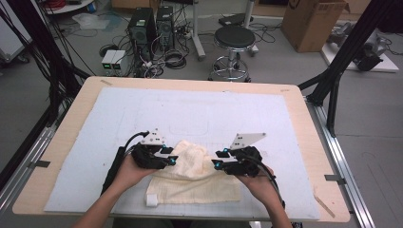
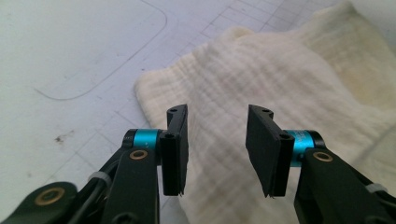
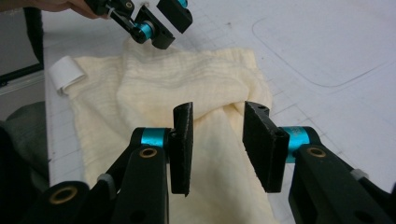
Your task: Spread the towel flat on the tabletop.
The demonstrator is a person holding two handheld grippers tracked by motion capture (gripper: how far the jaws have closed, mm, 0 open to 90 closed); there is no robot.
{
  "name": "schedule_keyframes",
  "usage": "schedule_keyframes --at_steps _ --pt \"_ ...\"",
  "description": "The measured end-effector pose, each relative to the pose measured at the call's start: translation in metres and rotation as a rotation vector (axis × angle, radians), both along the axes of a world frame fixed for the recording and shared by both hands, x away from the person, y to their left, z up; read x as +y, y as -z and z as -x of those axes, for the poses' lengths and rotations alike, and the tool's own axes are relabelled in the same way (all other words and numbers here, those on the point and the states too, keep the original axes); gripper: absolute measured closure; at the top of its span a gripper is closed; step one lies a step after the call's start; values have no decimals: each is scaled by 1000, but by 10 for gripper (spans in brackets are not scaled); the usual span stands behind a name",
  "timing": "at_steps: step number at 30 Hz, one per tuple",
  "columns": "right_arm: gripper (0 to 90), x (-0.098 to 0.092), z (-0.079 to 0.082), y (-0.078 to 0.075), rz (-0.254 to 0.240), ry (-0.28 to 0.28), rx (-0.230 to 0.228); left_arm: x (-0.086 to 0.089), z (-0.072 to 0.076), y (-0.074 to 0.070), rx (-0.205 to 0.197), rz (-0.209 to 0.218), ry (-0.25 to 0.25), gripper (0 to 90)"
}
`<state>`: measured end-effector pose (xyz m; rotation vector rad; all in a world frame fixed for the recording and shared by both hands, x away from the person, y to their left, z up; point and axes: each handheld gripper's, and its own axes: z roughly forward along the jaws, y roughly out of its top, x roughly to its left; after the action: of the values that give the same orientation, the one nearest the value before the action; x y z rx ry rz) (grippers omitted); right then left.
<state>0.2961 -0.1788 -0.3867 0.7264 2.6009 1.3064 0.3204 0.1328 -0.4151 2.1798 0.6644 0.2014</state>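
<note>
Cloth: the cream cloth lies rumpled on the white mat, at 6 o'clock on the table, between both hands.
Left gripper: the left gripper sits at the cloth's 9 o'clock edge, jaws spread, nothing pinched.
Right gripper: the right gripper is at its 3 o'clock side, jaws apart, cloth beneath, not gripped.
Label: a white tag sticks out at the cloth's near-left corner.

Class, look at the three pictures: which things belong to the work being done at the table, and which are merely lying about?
In the job:
- cream cloth, partly folded on the white mat
- left tongs, open, beside the cloth
- right tongs, open, beside the cloth

Lying about:
- stool
- cardboard box
- two computer towers and floor cables
</note>
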Motion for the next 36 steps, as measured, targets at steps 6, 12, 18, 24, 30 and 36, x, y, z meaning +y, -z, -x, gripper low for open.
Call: schedule_keyframes --at_steps 6,12,18,24,30,36 --pt "622 12 -21 24 24 -5 97 -5 -7 15 54 -58 26 658" --pt "719 19 -28 39 65 -17 164 -10 -4 19 14 -95 35 835" --pt "849 12 -27 43 69 8 171 -2 -3 15 -2 -91 -8 871" --pt "861 -6 -21 30 45 89 106 10 -2 7 -18 -66 -59 874" --pt "854 -21 -10 17 24 167 40 15 6 -2 -42 -46 -66 874" --pt "847 -17 4 22 58 133 38 19 21 3 -16 -56 -48 874"
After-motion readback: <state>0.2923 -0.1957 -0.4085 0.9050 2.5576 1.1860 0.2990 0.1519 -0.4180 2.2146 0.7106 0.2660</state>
